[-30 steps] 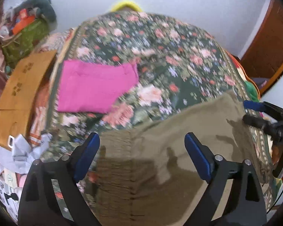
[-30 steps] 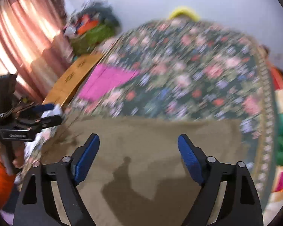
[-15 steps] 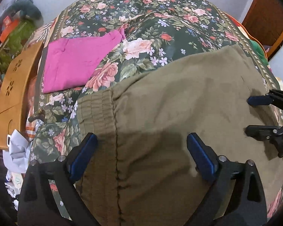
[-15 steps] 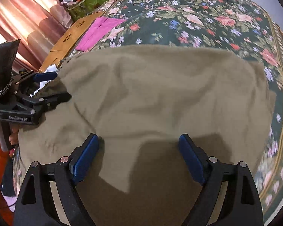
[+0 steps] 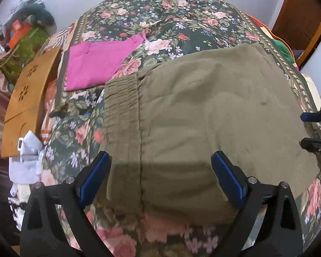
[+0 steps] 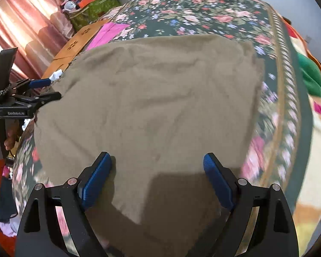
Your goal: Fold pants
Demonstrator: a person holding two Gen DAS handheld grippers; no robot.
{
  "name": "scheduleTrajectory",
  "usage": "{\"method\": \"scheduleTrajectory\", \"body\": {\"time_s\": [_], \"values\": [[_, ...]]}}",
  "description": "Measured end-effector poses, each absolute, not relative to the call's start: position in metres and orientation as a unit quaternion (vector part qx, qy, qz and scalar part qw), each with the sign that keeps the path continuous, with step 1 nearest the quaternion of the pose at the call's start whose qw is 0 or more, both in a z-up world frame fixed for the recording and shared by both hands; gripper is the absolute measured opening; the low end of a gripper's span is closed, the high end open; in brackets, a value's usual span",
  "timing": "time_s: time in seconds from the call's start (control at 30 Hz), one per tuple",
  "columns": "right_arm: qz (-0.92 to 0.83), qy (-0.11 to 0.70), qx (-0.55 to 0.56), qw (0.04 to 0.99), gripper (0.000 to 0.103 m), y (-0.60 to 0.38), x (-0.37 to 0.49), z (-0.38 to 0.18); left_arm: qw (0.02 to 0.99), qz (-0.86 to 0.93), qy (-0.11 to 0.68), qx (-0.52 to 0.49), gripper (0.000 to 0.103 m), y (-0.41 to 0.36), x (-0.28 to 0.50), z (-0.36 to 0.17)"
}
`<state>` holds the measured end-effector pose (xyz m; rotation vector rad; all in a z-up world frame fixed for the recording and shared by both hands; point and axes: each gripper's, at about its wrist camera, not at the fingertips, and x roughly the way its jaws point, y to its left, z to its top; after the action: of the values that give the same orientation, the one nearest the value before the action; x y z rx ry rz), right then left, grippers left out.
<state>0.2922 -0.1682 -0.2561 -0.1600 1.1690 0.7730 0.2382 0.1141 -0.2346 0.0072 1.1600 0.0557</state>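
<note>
Olive-green pants [image 5: 214, 117] lie spread flat on the floral bedspread [image 5: 171, 17], elastic waistband [image 5: 122, 111] toward the left. They fill the right wrist view [image 6: 156, 107] too. My left gripper [image 5: 160, 175] is open and empty, hovering over the near edge by the waistband; it also shows in the right wrist view [image 6: 45, 90] at the pants' left edge. My right gripper [image 6: 157, 173] is open and empty over the pants' near edge; it also shows in the left wrist view [image 5: 310, 129] at the right edge.
A folded pink garment [image 5: 98, 62] lies on the bedspread beyond the waistband. A brown wooden board [image 5: 27, 98] and white cloth [image 5: 27, 156] sit off the bed's left side. A cluttered pile [image 5: 25, 38] stands far left; curtains [image 6: 21, 25] hang there. A green cloth [image 6: 310, 72] lies right.
Both grippers have tilted down and drawn close over the pants, which lie spread flat and fill the views. Both stay open and empty.
</note>
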Motion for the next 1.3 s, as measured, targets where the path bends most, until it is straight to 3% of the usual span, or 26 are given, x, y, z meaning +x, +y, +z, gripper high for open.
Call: {"method": "scheduleTrajectory", "body": {"time_s": [0.57, 0.87, 1.3], "values": [[0.308, 0.516, -0.021, 0.799, 0.090, -0.206, 0.259, -0.243, 0.853, 0.092, 0.513, -0.035, 0.097, 0.138, 0.178, -0.203], [0.326, 0.410, -0.086, 0.847, 0.090, -0.177, 0.250, -0.187, 0.867, 0.085, 0.480, -0.103, 0.097, 0.144, 0.158, -0.172], [0.340, 0.428, -0.131, 0.827, 0.090, -0.127, 0.245, -0.237, 0.801, 0.008, 0.543, -0.251, 0.097, 0.128, 0.165, -0.232]]}}
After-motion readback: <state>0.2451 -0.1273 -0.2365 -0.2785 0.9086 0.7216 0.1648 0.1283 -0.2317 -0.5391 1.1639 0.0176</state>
